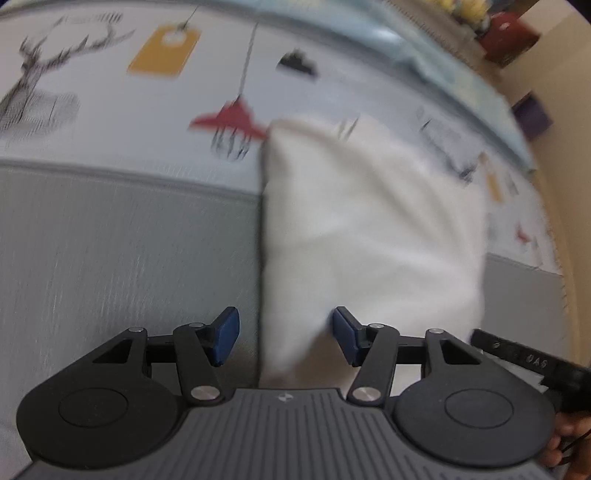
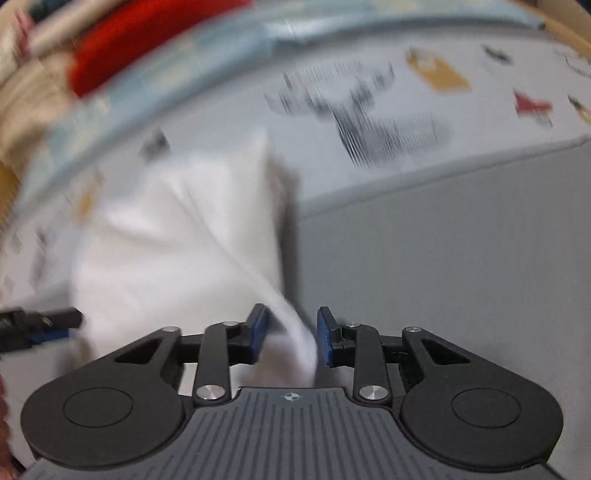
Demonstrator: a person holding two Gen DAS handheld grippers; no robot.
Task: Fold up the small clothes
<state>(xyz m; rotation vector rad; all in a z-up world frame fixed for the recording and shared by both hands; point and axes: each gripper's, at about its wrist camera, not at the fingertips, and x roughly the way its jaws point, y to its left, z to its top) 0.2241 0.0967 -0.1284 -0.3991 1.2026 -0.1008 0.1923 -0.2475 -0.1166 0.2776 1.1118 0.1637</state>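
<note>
A small white garment (image 1: 369, 229) lies folded on the bed, partly on the grey band and partly on the printed sheet. My left gripper (image 1: 286, 338) is open, its blue pads (image 1: 227, 334) set either side of the garment's near left corner. In the right wrist view the same white garment (image 2: 177, 236) is blurred by motion. My right gripper (image 2: 290, 336) is open, and a flap of the cloth hangs between its pads without being pinched. The other gripper's tip (image 2: 40, 321) shows at the far left.
The bedsheet (image 1: 129, 110) has deer, tag and red lamp prints above a plain grey band (image 1: 122, 251). A light blue blanket (image 1: 406, 44) runs along the far edge. Red and cream clothes (image 2: 122, 40) pile at the back left. Boxes (image 1: 509, 33) stand at the far right.
</note>
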